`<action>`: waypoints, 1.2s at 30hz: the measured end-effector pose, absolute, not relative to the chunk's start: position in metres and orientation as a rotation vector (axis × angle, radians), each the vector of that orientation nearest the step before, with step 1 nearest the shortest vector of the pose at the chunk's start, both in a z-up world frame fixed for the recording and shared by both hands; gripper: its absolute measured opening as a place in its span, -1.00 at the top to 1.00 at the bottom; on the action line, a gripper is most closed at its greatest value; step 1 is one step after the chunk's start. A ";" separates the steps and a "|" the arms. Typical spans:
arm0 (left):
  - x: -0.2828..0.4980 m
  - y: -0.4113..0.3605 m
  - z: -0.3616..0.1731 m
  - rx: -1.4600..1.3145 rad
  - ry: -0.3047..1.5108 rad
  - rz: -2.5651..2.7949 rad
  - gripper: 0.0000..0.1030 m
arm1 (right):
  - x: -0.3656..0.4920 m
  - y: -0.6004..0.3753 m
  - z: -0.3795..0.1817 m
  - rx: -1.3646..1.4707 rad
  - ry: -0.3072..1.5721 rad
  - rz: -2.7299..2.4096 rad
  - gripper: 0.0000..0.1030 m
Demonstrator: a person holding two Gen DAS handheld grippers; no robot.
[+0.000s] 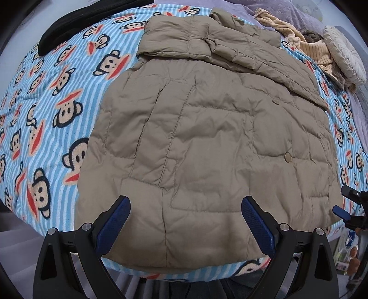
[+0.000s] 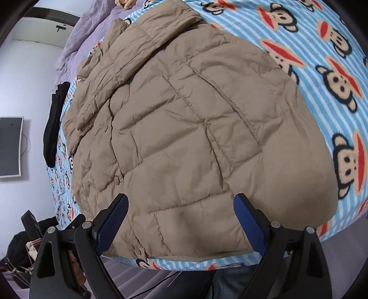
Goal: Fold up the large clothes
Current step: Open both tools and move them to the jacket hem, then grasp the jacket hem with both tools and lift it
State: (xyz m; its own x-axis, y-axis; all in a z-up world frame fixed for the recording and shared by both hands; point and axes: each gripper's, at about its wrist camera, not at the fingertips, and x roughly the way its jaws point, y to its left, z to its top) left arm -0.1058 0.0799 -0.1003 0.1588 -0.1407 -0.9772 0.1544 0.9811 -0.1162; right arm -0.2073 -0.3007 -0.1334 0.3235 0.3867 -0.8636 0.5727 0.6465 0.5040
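Note:
A tan quilted puffer jacket (image 1: pixel 207 138) lies flat on a bed, hem toward me, with its sleeves folded across the top near the collar. It also fills the right wrist view (image 2: pixel 184 128). My left gripper (image 1: pixel 185 204) is open and empty, jaws wide apart over the hem near the bed's front edge. My right gripper (image 2: pixel 180 202) is open and empty, also over the hem. The right gripper's fingers (image 1: pixel 342 212) show at the jacket's right hem corner in the left wrist view.
The bed carries a blue-striped monkey-print blanket (image 1: pixel 46 103). A black garment (image 1: pixel 76 20) lies at the far left. A yellow striped cloth (image 1: pixel 296 36), a round cushion (image 1: pixel 345 55) and purple bedding (image 1: pixel 287 11) lie at the far right. A wall monitor (image 2: pixel 10 147) is left of the bed.

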 end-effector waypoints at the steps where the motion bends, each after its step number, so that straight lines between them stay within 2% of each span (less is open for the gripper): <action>1: -0.110 0.086 -0.100 -0.008 1.400 -0.227 -0.89 | -0.213 -0.301 -0.134 0.942 1.281 -0.163 -0.83; 15: -0.154 0.164 -0.121 -0.320 1.555 -0.377 -0.89 | -0.283 -0.326 -0.161 1.186 1.254 -0.272 -0.83; 20: -0.162 0.156 -0.148 -0.384 1.632 -0.399 -0.89 | -0.300 -0.321 -0.174 1.281 1.238 -0.254 -0.83; 33: -0.126 0.121 -0.168 -0.513 1.565 -0.385 -0.89 | -0.292 -0.320 -0.204 1.451 1.186 -0.219 -0.83; 34: -0.126 0.122 -0.169 -0.516 1.562 -0.380 -0.88 | -0.291 -0.321 -0.207 1.461 1.184 -0.223 -0.83; 36: -0.125 0.124 -0.168 -0.510 1.552 -0.371 -0.58 | -0.291 -0.321 -0.211 1.491 1.173 -0.224 -0.83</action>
State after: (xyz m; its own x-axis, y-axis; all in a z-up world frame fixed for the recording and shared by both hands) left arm -0.1249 0.1243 -0.1677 -0.0022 -0.5320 -0.8467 -0.0911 0.8433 -0.5296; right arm -0.2905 -0.3214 -0.2107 0.4793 0.5284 -0.7008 0.7492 0.1696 0.6403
